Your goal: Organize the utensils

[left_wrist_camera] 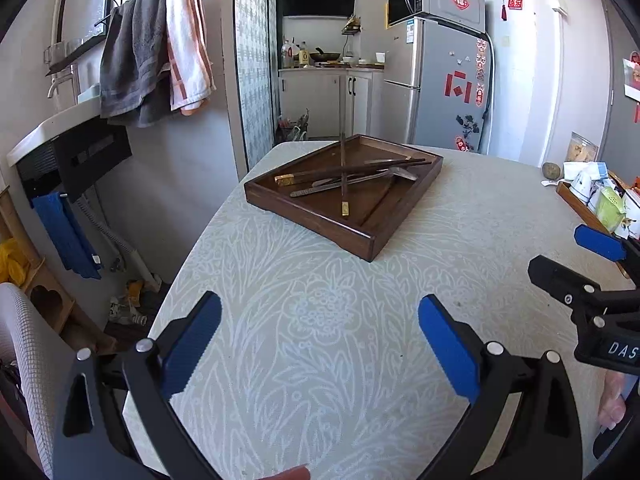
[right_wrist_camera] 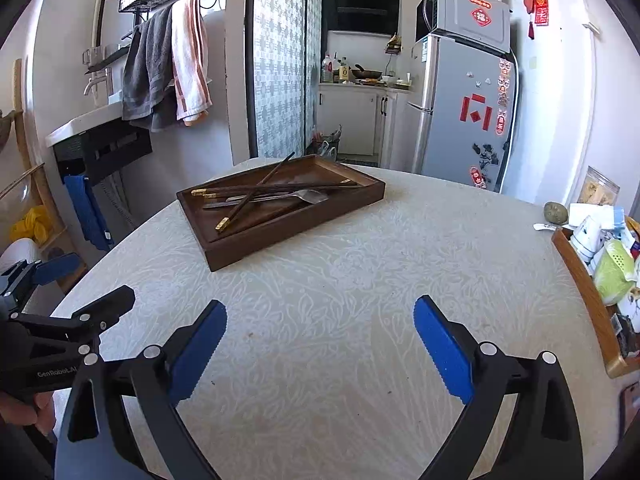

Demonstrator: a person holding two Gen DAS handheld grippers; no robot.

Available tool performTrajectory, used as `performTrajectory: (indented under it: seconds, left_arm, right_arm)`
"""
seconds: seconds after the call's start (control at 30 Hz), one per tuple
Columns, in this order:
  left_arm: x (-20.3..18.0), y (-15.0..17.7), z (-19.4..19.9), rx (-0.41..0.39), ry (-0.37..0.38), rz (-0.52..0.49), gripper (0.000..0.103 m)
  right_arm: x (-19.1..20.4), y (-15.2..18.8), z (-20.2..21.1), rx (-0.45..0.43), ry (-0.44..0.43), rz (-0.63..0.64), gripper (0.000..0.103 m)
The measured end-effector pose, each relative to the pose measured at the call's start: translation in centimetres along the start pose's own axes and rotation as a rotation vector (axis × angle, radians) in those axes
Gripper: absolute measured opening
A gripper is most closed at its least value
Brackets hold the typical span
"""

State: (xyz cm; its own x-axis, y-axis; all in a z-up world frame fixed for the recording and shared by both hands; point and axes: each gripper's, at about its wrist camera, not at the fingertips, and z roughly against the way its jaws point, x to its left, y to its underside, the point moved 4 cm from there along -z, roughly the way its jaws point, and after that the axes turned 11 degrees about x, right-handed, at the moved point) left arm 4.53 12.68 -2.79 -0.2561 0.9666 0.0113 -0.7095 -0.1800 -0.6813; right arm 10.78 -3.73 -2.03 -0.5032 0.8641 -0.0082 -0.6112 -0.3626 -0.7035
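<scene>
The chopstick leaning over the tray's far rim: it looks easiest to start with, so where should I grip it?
Grip the chopstick near its raised dark tip, coming from above with the right hand-held gripper; that end sticks out past the wooden tray rim, free of the pile.

We see a dark brown wooden tray [left_wrist_camera: 320,216] at centre frame, dark chopsticks [left_wrist_camera: 343,176] with gold ends, our table [left_wrist_camera: 320,340] in pale grey-green with white floral linework, blue-padded black left claw [left_wrist_camera: 320,342], grey towel [left_wrist_camera: 132,56] upper left, silver fridge [left_wrist_camera: 448,88] with red stickers.
</scene>
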Motion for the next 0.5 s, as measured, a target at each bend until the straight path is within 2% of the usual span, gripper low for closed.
performTrajectory:
  seconds: [0.13,0.5]
  left_arm:
    - [-0.6,-0.1,0.5,-0.017,0.031,-0.024,0.1]
    - [-0.4,-0.8,1.8,-0.079,0.057,-0.045,0.1]
  right_arm:
    - [0.1,0.0,0.3,-0.008,0.004,0.007,0.096]
    - [-0.3,0.1,0.9,-0.024,0.026,0.01,0.097]
